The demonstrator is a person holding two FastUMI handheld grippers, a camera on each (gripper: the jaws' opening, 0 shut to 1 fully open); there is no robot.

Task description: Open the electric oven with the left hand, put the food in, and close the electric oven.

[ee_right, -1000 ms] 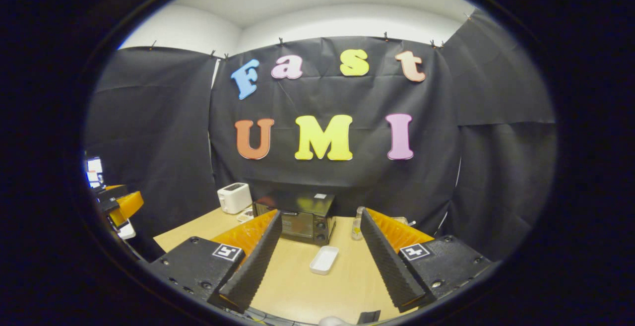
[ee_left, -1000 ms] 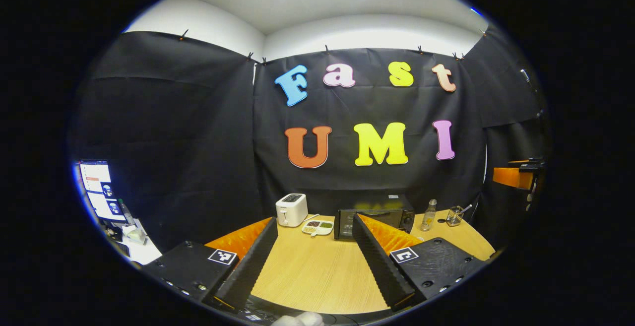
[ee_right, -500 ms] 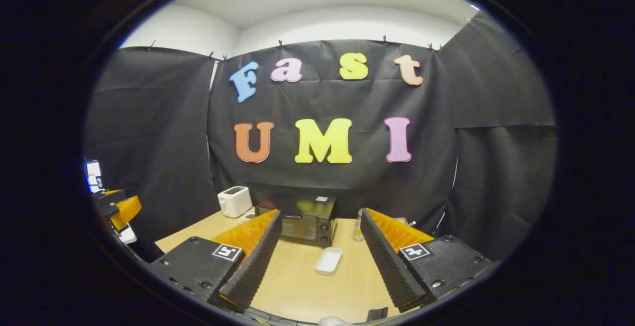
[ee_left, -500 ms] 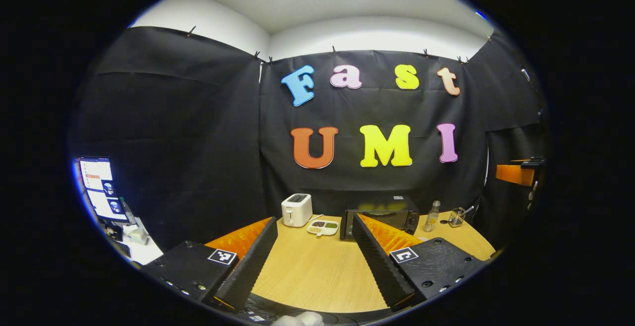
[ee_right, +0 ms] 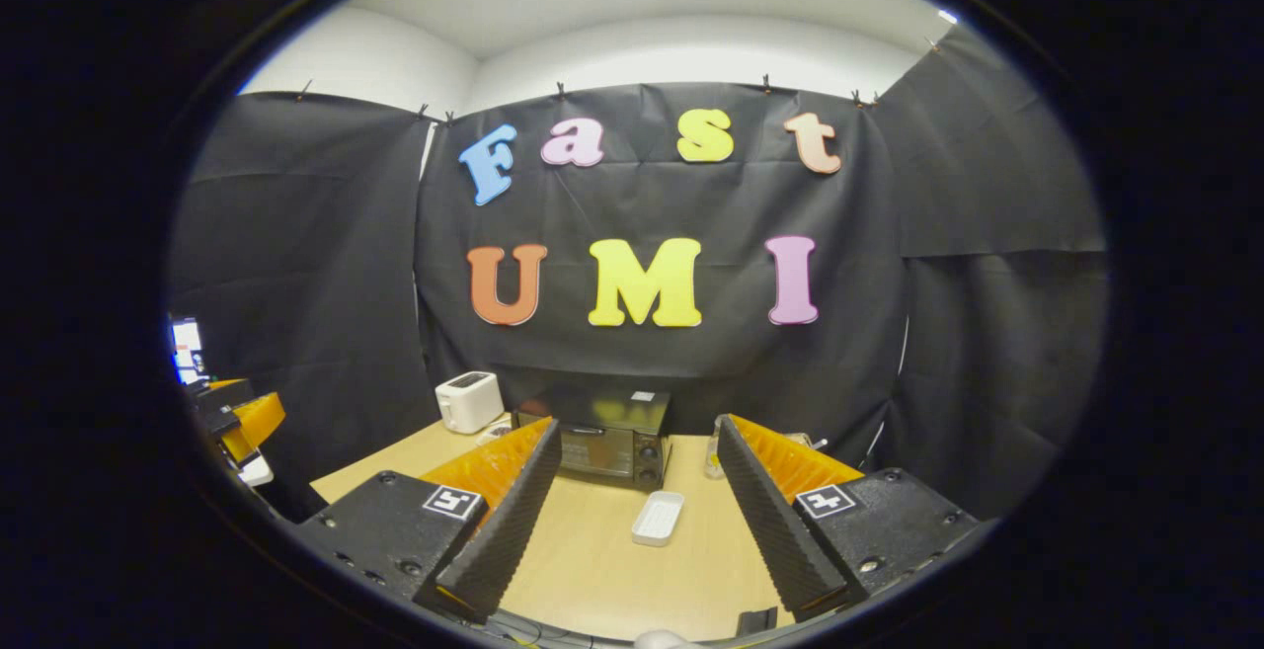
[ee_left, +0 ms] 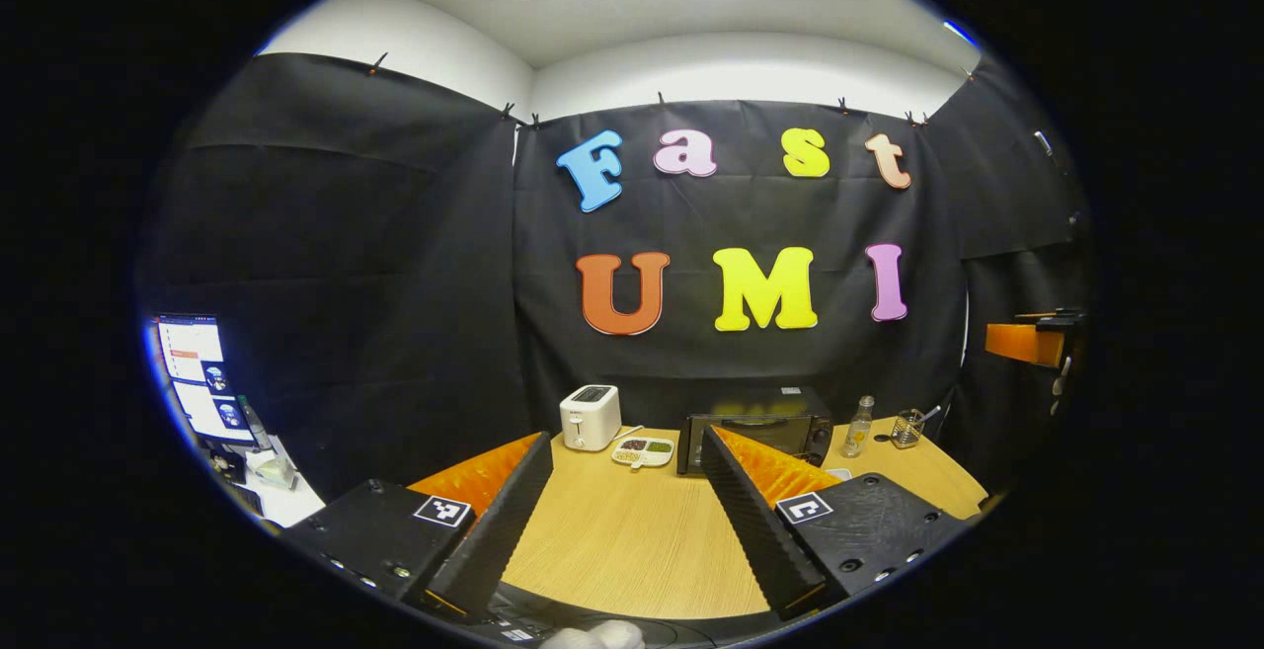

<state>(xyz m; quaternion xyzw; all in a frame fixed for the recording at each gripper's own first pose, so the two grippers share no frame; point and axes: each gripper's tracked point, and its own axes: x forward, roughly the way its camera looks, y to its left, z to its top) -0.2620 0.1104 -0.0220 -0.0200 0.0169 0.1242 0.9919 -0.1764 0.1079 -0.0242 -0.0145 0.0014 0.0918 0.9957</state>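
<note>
Both our grippers hover, fingers spread, holding nothing.
Left gripper view: food dish (ee_left: 643, 450) beside oven (ee_left: 755, 428); right gripper view: white tray (ee_right: 658, 518).

— Oven? Black electric oven (ee_right: 604, 444), boxy, upright at the far side of the wooden surface (ee_right: 592, 570), hard against the cloth wall. Door shut, handle across the top of the glass, knobs down the right side.

— And the food? Divided white tray (ee_left: 643, 451) with dark and pale portions in its compartments, flat on the surface, just left of the oven (ee_left: 755, 427). Apart from it, not touching.
</note>
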